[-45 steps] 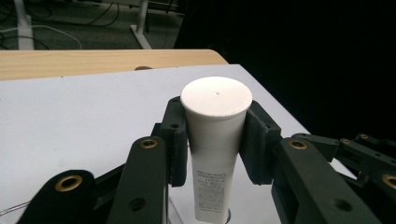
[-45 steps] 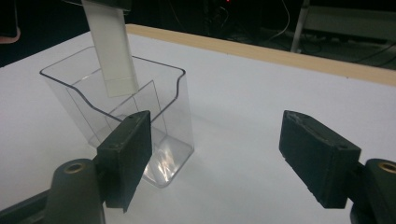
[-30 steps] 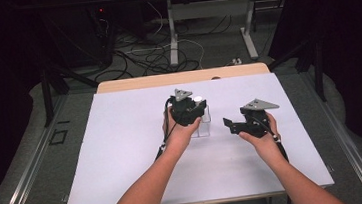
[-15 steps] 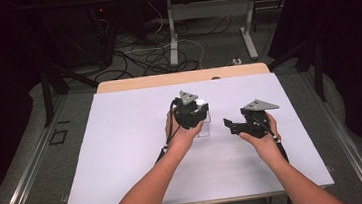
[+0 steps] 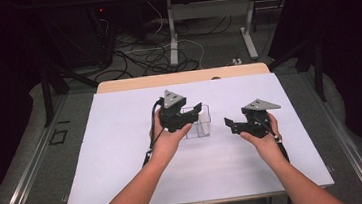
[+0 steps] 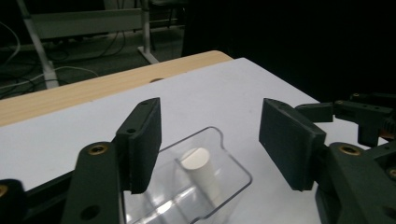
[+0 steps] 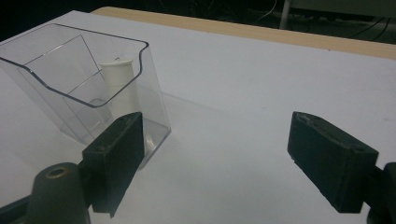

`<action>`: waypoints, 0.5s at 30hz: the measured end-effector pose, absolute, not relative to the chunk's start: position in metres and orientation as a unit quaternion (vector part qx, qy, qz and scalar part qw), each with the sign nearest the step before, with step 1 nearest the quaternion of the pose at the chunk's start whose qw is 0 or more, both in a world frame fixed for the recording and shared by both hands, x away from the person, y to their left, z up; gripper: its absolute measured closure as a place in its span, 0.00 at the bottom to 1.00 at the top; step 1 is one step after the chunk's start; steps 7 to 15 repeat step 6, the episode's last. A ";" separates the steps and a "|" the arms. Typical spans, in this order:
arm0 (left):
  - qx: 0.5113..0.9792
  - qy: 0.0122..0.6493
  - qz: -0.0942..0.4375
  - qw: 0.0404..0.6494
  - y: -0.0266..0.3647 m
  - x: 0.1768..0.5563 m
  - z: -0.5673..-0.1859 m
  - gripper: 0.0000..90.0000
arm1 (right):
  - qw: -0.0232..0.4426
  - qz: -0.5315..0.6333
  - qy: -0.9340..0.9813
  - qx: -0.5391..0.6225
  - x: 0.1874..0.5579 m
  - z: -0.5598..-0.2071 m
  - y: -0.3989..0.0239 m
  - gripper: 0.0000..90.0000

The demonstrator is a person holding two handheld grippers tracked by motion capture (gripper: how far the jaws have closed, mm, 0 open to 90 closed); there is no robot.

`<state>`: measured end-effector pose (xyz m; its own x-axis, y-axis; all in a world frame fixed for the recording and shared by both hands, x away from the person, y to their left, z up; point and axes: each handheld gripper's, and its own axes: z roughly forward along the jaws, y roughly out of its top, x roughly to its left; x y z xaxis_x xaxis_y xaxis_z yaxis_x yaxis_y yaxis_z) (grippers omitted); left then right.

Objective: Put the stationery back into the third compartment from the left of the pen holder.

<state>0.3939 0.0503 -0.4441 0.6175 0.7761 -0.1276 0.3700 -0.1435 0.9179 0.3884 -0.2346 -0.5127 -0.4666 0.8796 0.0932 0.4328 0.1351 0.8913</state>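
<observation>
Both forearms reach in over the white worktop (image 5: pixel 123 152). Left claw (image 5: pixel 194 115) hovers above a clear, hard plastic divided box (image 5: pixel 200 126); its jaws have just been opening and stand apart, empty. A white cylinder (image 6: pixel 201 172) stands upright inside the box. Right claw (image 5: pixel 230 124) sits beside the box, wide, holding nothing.

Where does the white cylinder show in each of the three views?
High view: white cylinder at centre, in the right end of the clear container.
Left gripper view: bottom centre, between the open jaws.
Right gripper view: upper left, upright in the container's near compartment.
Shared landmark: the clear container.
</observation>
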 end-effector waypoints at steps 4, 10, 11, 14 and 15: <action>0.726 0.411 0.203 0.513 0.079 0.389 -0.440 0.33 | 0.238 0.471 0.716 0.458 0.388 -0.512 -0.236 0.20; 0.724 0.412 0.203 0.515 0.087 0.388 -0.440 0.31 | 0.238 0.470 0.715 0.459 0.389 -0.512 -0.237 0.20; 0.724 0.412 0.203 0.515 0.087 0.388 -0.440 0.31 | 0.238 0.470 0.715 0.459 0.389 -0.512 -0.237 0.20; 0.724 0.412 0.203 0.515 0.087 0.388 -0.440 0.31 | 0.238 0.470 0.715 0.459 0.389 -0.512 -0.237 0.20; 0.724 0.412 0.203 0.515 0.087 0.388 -0.440 0.31 | 0.238 0.470 0.715 0.459 0.389 -0.512 -0.237 0.20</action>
